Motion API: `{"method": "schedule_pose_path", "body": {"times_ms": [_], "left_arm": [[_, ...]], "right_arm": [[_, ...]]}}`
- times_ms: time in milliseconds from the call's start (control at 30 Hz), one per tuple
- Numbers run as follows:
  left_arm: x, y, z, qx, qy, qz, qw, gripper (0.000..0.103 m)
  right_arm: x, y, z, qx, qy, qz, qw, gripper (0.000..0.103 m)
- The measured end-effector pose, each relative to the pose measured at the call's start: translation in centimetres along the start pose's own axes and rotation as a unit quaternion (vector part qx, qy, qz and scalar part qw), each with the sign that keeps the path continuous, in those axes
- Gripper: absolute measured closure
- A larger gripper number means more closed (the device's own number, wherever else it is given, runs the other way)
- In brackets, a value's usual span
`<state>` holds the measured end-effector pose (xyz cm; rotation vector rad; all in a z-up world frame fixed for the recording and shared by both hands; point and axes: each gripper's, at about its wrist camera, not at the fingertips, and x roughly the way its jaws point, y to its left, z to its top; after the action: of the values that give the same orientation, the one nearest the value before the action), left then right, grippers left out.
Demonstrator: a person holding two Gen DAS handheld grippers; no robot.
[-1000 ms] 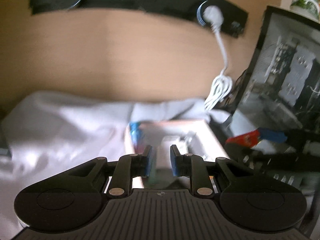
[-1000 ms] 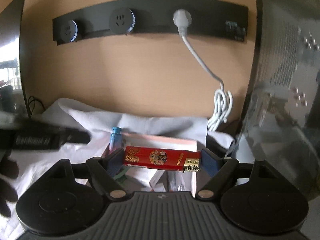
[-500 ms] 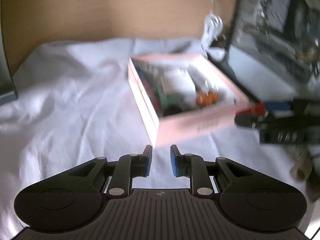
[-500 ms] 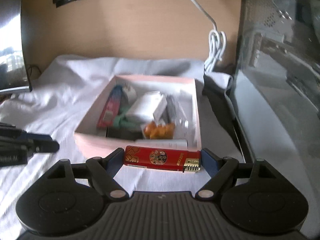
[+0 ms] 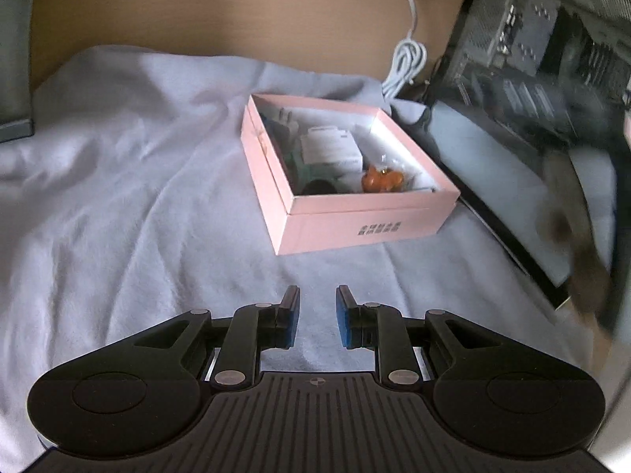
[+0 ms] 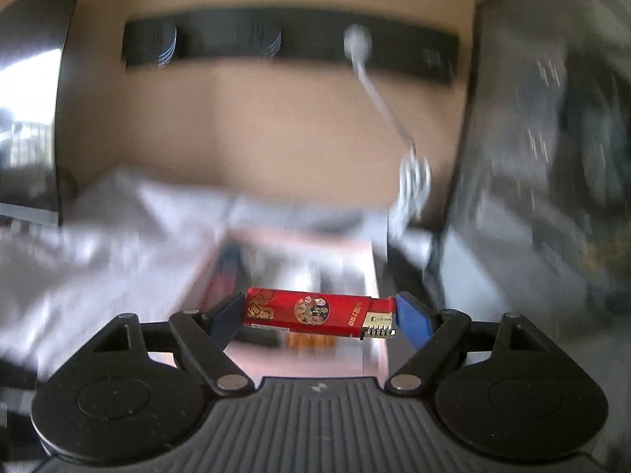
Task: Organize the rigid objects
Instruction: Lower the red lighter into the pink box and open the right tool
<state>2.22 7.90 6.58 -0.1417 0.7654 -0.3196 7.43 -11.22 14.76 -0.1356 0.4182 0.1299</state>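
A pink cardboard box (image 5: 355,216) sits open on a white cloth (image 5: 118,216), holding a white adapter (image 5: 329,148), an orange item (image 5: 382,179) and other small things. My left gripper (image 5: 317,315) hovers low over the cloth in front of the box, empty, its jaws a small gap apart. My right gripper (image 6: 317,313) is shut on a red lighter (image 6: 311,311), held crosswise by its ends just in front of and above the blurred pink box (image 6: 299,252).
A glass-sided computer case (image 5: 532,118) stands right of the box. A white coiled cable (image 5: 408,59) hangs from a black socket strip (image 6: 292,43) on the tan wall. A dark monitor edge (image 5: 14,47) is at the left.
My left gripper pulled back from the box and now looks down on it from farther away. My right gripper, still holding the lighter, tilted down over the box and then swung back up towards the wall.
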Motion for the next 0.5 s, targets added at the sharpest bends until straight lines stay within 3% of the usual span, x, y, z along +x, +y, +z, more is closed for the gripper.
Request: {"method": "schedule_pose_path", "body": {"times_ms": [133,233,367,500], "left_arm": [[-1.3,0.0,-1.1,-0.021,-0.005,0.023,0.9995,0.081],[-1.5,0.2,-2.1,-0.039,-0.001,0.042,0.9983,0.081],[-2.0,0.0,-3.4,-0.054,0.004,0.065,0.9964,0.081],[-1.5,-0.8,-4.3,-0.045,0.007,0.084,0.9954,0.081]], "right_arm": [[3.2,-0.9,3.9,0.011,0.016,0.043,0.999,0.02],[5.0,-2.2,4.7,0.043,0.042,0.051,0.997,0.02],[5.6,-4.2,3.3,0.114,0.068,0.052,0.99,0.02],[4.6,-4.2,-0.5,0.088,0.104,0.049,0.989,0.02]]}}
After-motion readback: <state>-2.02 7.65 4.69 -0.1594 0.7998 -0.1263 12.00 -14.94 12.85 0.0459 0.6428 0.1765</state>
